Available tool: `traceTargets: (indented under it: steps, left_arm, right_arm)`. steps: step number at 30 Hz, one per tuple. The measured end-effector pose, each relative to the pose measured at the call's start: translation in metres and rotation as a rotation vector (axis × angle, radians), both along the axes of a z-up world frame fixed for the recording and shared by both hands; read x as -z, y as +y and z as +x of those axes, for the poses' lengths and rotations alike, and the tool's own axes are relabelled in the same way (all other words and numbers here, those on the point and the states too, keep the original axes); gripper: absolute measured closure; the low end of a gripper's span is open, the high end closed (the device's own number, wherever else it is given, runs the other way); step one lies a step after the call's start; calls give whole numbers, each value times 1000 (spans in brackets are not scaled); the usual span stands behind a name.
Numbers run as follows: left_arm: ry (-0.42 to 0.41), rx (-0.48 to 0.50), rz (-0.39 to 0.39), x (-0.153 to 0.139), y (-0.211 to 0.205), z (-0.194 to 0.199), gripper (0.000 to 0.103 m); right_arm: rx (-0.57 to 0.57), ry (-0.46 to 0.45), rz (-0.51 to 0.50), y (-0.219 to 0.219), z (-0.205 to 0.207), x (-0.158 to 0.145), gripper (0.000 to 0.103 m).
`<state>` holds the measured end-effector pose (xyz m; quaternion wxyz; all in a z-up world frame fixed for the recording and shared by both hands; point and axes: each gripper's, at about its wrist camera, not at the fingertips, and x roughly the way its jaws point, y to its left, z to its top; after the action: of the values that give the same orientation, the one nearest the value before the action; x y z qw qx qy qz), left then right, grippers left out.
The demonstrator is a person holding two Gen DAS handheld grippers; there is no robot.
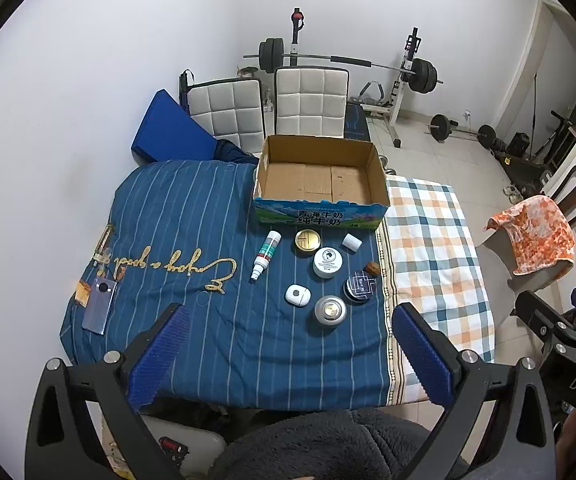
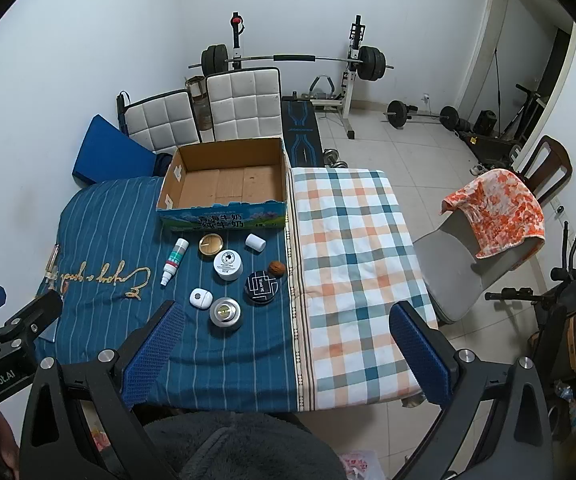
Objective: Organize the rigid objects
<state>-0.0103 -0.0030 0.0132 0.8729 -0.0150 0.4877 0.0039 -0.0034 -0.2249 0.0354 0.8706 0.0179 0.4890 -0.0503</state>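
Observation:
An empty open cardboard box (image 1: 320, 180) (image 2: 228, 184) stands at the far side of the blue striped cloth. In front of it lie several small items: a white spray bottle (image 1: 265, 255) (image 2: 174, 261), a gold tin (image 1: 307, 240) (image 2: 210, 245), a white jar (image 1: 327, 262) (image 2: 228, 264), a white cylinder (image 1: 351, 242) (image 2: 255, 243), a walnut (image 1: 372, 269) (image 2: 277, 268), a black round tin (image 1: 359, 286) (image 2: 262, 288), a white rounded case (image 1: 297, 294) (image 2: 201, 298) and a silver puck (image 1: 330, 310) (image 2: 225, 312). My left gripper (image 1: 288, 354) and right gripper (image 2: 288, 354) are both open and empty, above the table's near edge.
A phone (image 1: 100, 306) lies at the cloth's left edge. A checked cloth (image 2: 352, 264) covers the table's right half. Two white chairs (image 1: 268, 108) stand behind the table. A grey chair with an orange towel (image 2: 496, 212) stands right. Weight equipment (image 2: 296, 64) lines the back wall.

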Motion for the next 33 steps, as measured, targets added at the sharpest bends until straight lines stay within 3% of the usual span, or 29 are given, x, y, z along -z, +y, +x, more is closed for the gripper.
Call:
traceTargets:
  steps: [33]
  left_arm:
    - [-19,16,-17,-3,1,-8,0]
  right_arm:
    - [15,-20,-8,5,-15,-21,0]
